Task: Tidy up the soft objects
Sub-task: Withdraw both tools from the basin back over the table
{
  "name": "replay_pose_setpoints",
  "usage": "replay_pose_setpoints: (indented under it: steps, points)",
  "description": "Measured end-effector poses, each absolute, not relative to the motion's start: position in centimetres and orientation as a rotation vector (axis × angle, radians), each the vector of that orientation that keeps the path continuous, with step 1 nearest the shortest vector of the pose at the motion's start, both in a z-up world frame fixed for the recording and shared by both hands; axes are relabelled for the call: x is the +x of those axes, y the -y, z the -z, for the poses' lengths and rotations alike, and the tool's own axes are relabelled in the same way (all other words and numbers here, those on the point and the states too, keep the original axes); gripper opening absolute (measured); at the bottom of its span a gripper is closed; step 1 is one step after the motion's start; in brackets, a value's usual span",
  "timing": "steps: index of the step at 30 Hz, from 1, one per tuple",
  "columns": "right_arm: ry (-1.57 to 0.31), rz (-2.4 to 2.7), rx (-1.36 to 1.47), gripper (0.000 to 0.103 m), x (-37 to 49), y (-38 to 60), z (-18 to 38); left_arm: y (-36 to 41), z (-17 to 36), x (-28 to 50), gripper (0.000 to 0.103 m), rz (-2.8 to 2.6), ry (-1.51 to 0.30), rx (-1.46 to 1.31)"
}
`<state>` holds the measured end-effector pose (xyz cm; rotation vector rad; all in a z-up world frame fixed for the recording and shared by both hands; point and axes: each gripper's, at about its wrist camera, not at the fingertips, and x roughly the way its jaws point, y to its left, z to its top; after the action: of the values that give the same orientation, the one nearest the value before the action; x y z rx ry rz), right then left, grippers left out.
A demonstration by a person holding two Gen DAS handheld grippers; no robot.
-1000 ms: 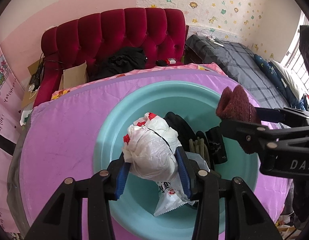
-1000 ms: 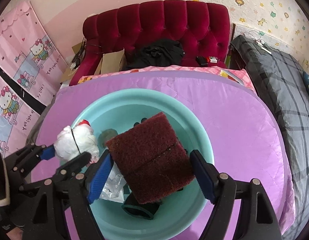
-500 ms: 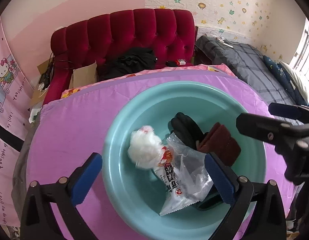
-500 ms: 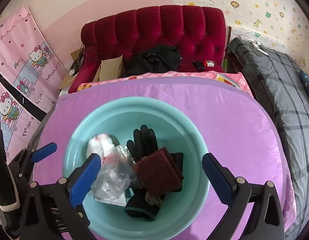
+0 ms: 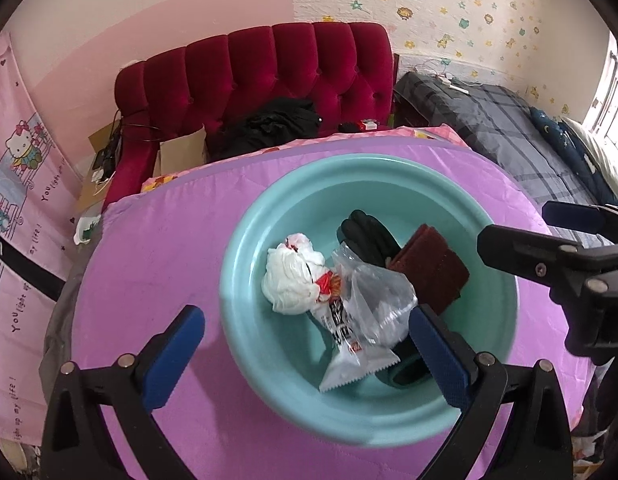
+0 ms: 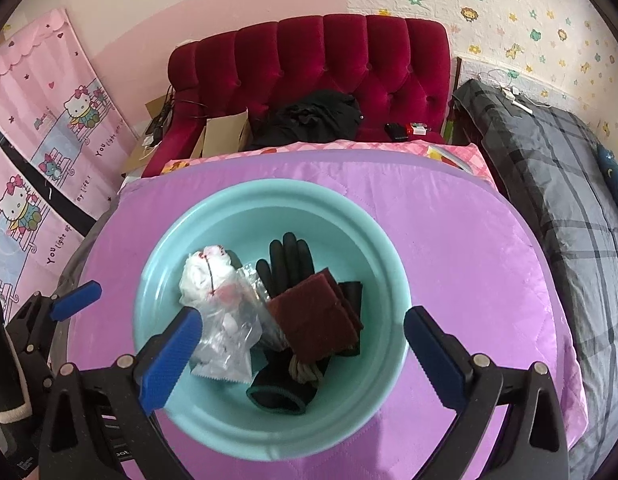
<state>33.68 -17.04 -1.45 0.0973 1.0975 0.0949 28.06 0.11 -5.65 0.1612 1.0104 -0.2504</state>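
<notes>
Round teal plastic basin (image 6: 389, 248) at frame centre on a purple quilted cover (image 6: 469, 240), inside it a crumpled white plastic bag (image 5: 293, 276), clear snack wrapper (image 5: 361, 320), black glove (image 6: 287, 258), maroon scouring pad (image 6: 313, 316), left gripper (image 5: 305, 354) and right gripper (image 6: 299, 352) both spread wide, holding nothing, at lower frame edge.

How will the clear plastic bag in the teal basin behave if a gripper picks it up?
The clear plastic bag looks thin and crumpled, so it would probably flop and deform rather than hold its shape. Its glossy film may slip between the pads. It lies partly over the black glove, so lifting it might drag that along.
</notes>
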Motion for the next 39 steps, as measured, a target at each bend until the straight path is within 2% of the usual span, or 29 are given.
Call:
replay_pose_setpoints:
  steps: [20,39]
  points:
    - [-1.039,-0.094,0.031,0.103,23.3,17.3,-3.6,0.6,1.1,17.9,0.103,0.184,-0.935,0.156]
    - [-0.994,-0.078,-0.001,0.103,15.0,17.5,-4.0,1.9,1.6,10.0,0.103,0.198,-0.911,0.157]
